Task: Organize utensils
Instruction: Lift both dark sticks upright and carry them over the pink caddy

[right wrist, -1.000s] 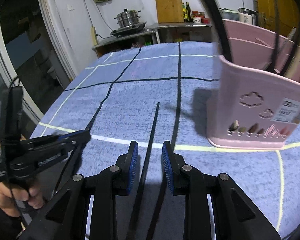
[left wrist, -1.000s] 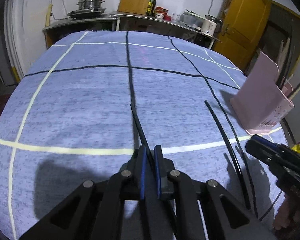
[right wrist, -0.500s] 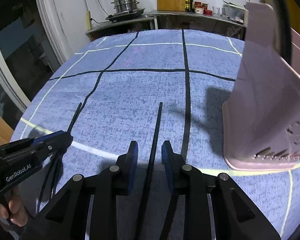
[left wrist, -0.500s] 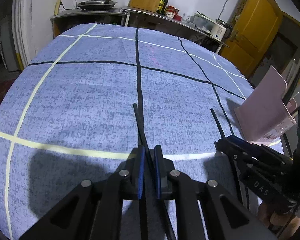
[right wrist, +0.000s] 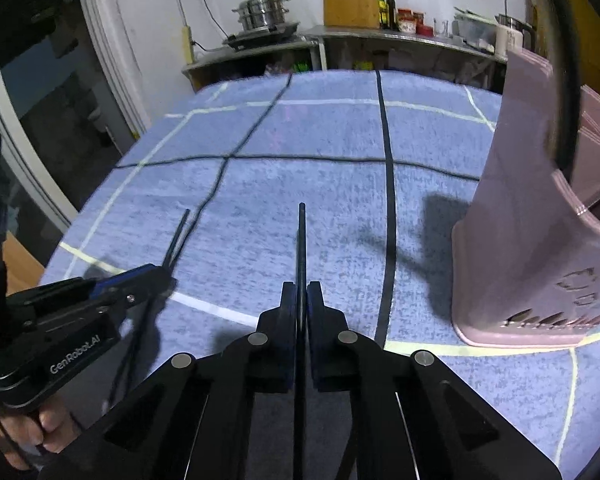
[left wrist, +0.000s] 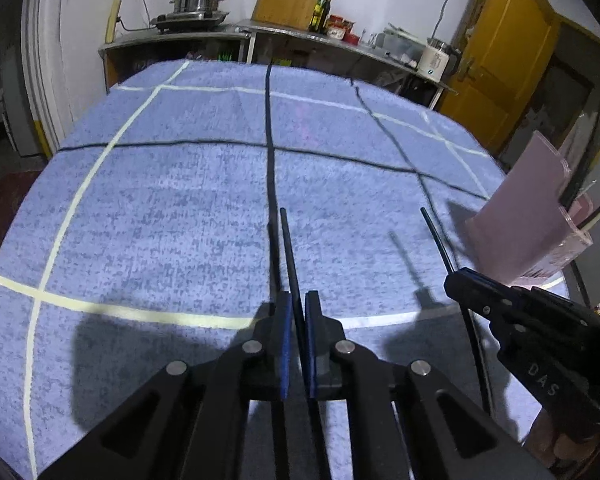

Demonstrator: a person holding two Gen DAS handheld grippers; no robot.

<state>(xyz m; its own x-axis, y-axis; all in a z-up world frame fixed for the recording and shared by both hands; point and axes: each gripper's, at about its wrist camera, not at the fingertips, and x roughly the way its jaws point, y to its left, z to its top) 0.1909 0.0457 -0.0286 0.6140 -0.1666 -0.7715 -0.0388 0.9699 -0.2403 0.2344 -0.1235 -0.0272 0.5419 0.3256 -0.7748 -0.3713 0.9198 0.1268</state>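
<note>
My left gripper (left wrist: pixel 296 300) is shut on a black chopstick (left wrist: pixel 289 248) that points forward over the blue cloth. My right gripper (right wrist: pixel 301 290) is shut on a second black chopstick (right wrist: pixel 301 240), lifted off the cloth. In the left wrist view the right gripper (left wrist: pixel 456 278) and its chopstick (left wrist: pixel 436 236) show at the right. In the right wrist view the left gripper (right wrist: pixel 156 274) and its chopstick (right wrist: pixel 178 236) show at the left. A pink utensil holder (right wrist: pixel 540 240) stands at the right, also in the left wrist view (left wrist: pixel 528 216), with dark utensils in it.
The table (left wrist: pixel 180 208) wears a blue cloth with black and pale yellow lines. A counter (left wrist: pixel 300 36) with a steel pot, wooden board and bottles runs behind it. A yellow door (left wrist: pixel 500 60) is at the back right.
My right gripper has closed on the second chopstick and raised it from the cloth. Both grippers have tilted up with their chopsticks. The left gripper stays shut on its chopstick.
</note>
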